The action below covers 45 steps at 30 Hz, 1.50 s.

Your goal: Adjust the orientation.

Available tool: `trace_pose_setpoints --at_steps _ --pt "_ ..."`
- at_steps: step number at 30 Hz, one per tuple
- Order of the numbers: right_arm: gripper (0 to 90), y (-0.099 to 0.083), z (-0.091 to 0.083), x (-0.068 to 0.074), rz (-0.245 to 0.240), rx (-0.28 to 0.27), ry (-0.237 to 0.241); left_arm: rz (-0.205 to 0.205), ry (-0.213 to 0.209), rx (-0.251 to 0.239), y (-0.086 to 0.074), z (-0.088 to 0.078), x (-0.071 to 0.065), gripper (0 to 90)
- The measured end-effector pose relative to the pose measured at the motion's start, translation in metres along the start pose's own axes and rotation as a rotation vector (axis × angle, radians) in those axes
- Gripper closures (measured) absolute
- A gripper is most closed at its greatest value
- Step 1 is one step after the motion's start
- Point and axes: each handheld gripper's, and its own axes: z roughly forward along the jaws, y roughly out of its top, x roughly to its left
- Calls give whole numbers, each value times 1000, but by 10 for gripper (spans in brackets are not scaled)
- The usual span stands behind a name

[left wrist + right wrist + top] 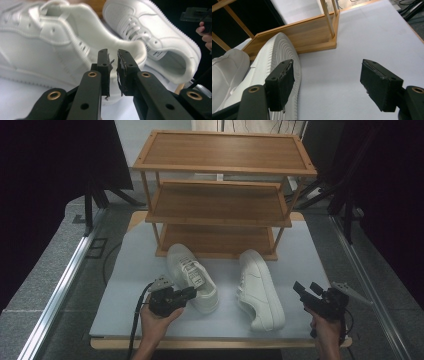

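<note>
Two white shoes lie on a pale worktop (pixel 125 270), in front of one wooden rack (pixel 220 190) with three shelves. The left shoe (pixel 192 276) lies on its side, heel end nearest the person, and the left gripper (pixel 192 293) sits right at that heel; whether it touches is unclear. In the left gripper view its jaws stand a narrow gap apart with nothing between them. The right shoe (pixel 258 288) lies on its side too, just left of the right gripper (pixel 306 289), which is held above the worktop's near right, jaws wide apart and empty.
</note>
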Motion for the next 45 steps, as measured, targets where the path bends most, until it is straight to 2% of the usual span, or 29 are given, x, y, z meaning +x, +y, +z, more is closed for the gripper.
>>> trace_pose_setpoints --at_steps 5,7,9,11,14,15,17,22,27,31,45 --pt "276 -1 0 0 -2 1 -2 30 31 6 15 13 -4 812" --pt "276 -1 0 0 -3 2 -2 27 36 45 18 25 -2 814" --pt "276 -2 0 -1 -9 6 -2 24 21 72 17 33 -2 837" --pt "276 -2 0 -2 -3 7 -3 36 30 102 13 40 -3 844" --pt "276 -1 -1 -3 -2 2 -7 27 39 119 5 44 -1 847" --pt "276 -1 -1 -3 2 2 -7 25 47 122 3 45 0 848" --pt "276 -1 -1 -3 -2 2 -8 17 36 107 1 43 2 860" --pt "276 -3 1 0 -11 13 -5 35 41 101 -1 42 3 874" --pt "276 -3 1 2 -19 15 -3 60 39 119 -1 39 4 885" --pt "276 -2 0 1 -15 11 -5 52 23 134 -3 34 7 891" --pt "276 -2 -1 2 -26 13 2 30 24 145 -10 13 15 893"
